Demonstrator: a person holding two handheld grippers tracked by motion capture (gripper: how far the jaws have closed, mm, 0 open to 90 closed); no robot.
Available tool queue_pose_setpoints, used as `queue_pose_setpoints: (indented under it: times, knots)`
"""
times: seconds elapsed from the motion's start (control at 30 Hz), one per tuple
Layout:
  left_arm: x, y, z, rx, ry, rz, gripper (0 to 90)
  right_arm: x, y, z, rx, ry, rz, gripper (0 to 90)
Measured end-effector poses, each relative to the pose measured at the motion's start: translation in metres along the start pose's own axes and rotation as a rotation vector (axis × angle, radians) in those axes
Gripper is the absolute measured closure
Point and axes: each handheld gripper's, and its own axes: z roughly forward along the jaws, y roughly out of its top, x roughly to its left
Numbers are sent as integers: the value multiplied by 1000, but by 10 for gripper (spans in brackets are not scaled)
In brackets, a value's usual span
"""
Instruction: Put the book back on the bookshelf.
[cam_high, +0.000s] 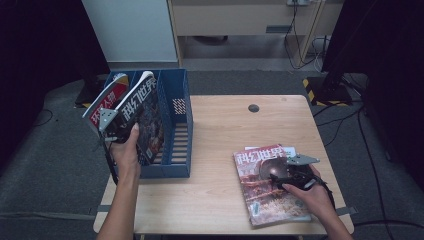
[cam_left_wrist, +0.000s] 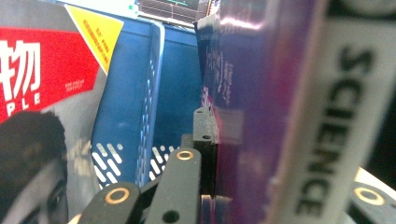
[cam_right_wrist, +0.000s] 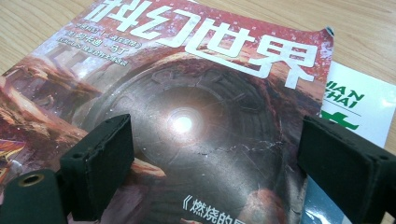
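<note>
L claw (cam_high: 114, 131): jaws clamped on the edge of a sci-fi magazine (cam_high: 145, 117), glossy purple-dark cover w/ white spine lettering, held upright at the blue file rack (cam_high: 177, 125). In the left gripper view the black jaw presses flat against the cover (cam_left_wrist: 243, 93); slotted blue plastic rack wall (cam_left_wrist: 126, 121) lies just beyond. Magazine's long axis runs roughly vertical, tilted slightly; its lower part appears to sit inside a rack compartment, though the bottom edge is hidden. A red-cover magazine (cam_high: 107, 100) stands in the rack's leftmost slot, leaning outward.

R claw (cam_high: 285, 176): jaws spread wide, empty, padded black faces straddling the cover of a second sci-fi magazine (cam_right_wrist: 187, 121) without gripping it. That one lies flat on the wooden tabletop (cam_high: 220, 130), front-right, long axis running away from the person, directly under the claw. Glossy paper, reddish artwork, top corner curled. A white-and-green leaflet (cam_right_wrist: 359, 102) lies beneath, peeking out at the far edge.

Assessment: R hand is nearer the flat magazine by far; pickup likely needs an edge lifted first, since thin glossy stock lies flush w/ the tabletop.
</note>
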Motion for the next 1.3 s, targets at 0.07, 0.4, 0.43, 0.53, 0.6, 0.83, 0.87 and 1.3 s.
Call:
queue_pose_setpoints:
  times: [0.07, 0.4, 0.43, 0.53, 0.6, 0.83, 0.87, 1.3]
  knots:
    - [0, -3, 0, 2, 5, 10, 817, 0, 0, 0, -1, 0, 0, 111]
    - [7, -17, 1, 7, 24, -10, 817, 0, 0, 0, -2, 0, 0, 111]
    - [8, -16, 2, 5, 25, -9, 817, 0, 0, 0, -1, 1, -2, 111]
    - [9, -16, 3, 5, 34, -7, 816, 0, -1, 0, -3, 5, -2, 111]
    - [9, -17, 4, 6, 40, -4, 816, -1, -1, -1, -4, 8, -5, 111]
    - [8, -18, 5, 5, 35, 2, 815, -1, -2, 0, -9, 7, -6, 111]
    - [8, -18, 5, 3, 37, 5, 815, -1, -2, 0, -9, 7, -6, 111]
    - [14, -23, -4, 3, 38, -4, 797, 0, -2, 0, -8, 6, -2, 111]
